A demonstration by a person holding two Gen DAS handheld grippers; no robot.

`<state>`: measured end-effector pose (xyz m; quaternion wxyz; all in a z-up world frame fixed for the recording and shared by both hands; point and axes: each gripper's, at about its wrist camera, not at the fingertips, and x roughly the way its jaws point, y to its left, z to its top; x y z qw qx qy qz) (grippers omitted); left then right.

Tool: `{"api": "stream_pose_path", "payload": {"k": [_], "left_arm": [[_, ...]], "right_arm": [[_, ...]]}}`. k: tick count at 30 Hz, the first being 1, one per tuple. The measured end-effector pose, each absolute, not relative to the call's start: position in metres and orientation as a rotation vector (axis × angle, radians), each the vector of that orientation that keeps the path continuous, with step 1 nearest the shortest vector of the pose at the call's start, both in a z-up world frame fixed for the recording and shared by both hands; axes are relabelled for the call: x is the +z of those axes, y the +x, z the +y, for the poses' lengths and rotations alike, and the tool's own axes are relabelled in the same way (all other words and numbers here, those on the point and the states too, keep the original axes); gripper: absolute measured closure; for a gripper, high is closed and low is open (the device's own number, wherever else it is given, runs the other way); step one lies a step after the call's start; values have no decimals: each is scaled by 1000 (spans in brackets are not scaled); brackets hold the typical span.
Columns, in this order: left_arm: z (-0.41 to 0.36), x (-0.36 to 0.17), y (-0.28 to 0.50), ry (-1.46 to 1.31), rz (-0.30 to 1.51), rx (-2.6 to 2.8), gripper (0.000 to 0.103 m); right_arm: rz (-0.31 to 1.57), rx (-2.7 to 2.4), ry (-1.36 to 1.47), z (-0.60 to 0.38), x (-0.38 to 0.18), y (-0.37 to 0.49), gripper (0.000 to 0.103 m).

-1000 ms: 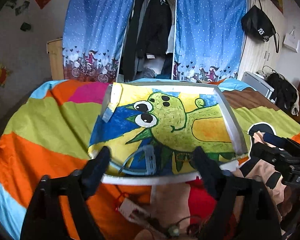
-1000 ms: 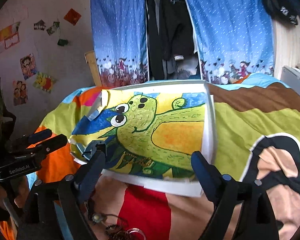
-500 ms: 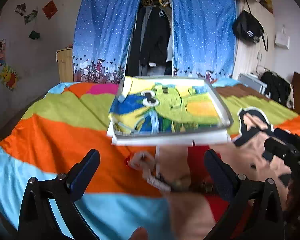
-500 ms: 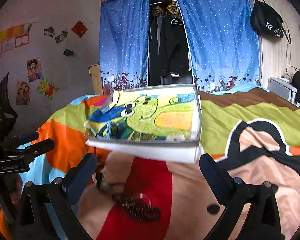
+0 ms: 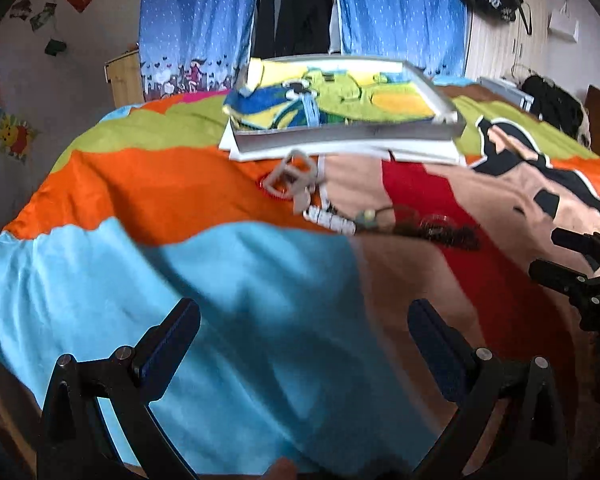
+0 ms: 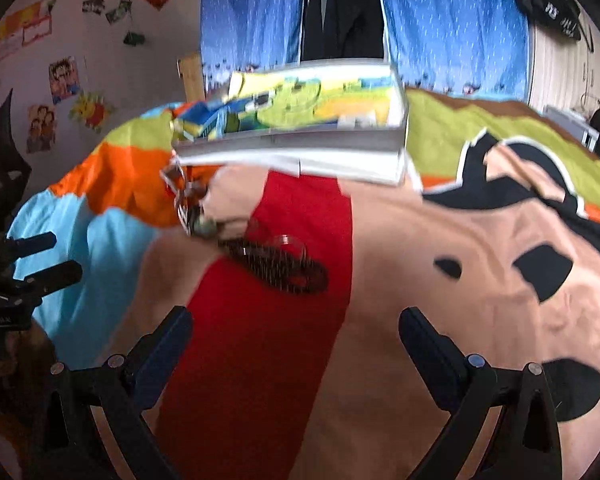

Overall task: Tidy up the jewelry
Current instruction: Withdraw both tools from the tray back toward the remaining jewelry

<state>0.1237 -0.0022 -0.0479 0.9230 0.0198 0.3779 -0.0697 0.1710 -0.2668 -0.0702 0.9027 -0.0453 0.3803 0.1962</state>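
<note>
Tangles are our main worry: the jewelry pile [image 5: 364, 216] lies loose on the bedspread [image 5: 180, 272], well ahead of both tools, and its chains, cords and beads overlap so closely that lifting one piece may drag its neighbours along or drop them into the soft folds. We also expect thin strands to slip between wide pads.

Our left tool [image 5: 304, 332] hangs with its jaws apart and nothing between them; our right tool [image 6: 296, 336] is spread just as wide, having just been opening, and is also empty.

Counting, we see two tools, one tray [image 5: 340, 132] with a cartoon-printed lining beyond the pile, resting on a white base, and one pile. Within it we can separate a grey linked piece [image 5: 290, 174], a white beaded strand [image 5: 332, 220] and a dark beaded coil [image 6: 284, 268]; blur hides any exact total.
</note>
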Motion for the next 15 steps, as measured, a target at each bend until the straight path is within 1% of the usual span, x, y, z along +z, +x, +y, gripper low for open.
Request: {"api": "stream_pose_path", "payload": {"k": [6, 15], "left_arm": [[-5, -52, 133, 65, 788, -202, 1], [-30, -55, 182, 153, 758, -346, 1]], "right_arm": [[831, 424, -96, -270, -79, 184, 0], [863, 517, -157, -273, -83, 221, 0]]}}
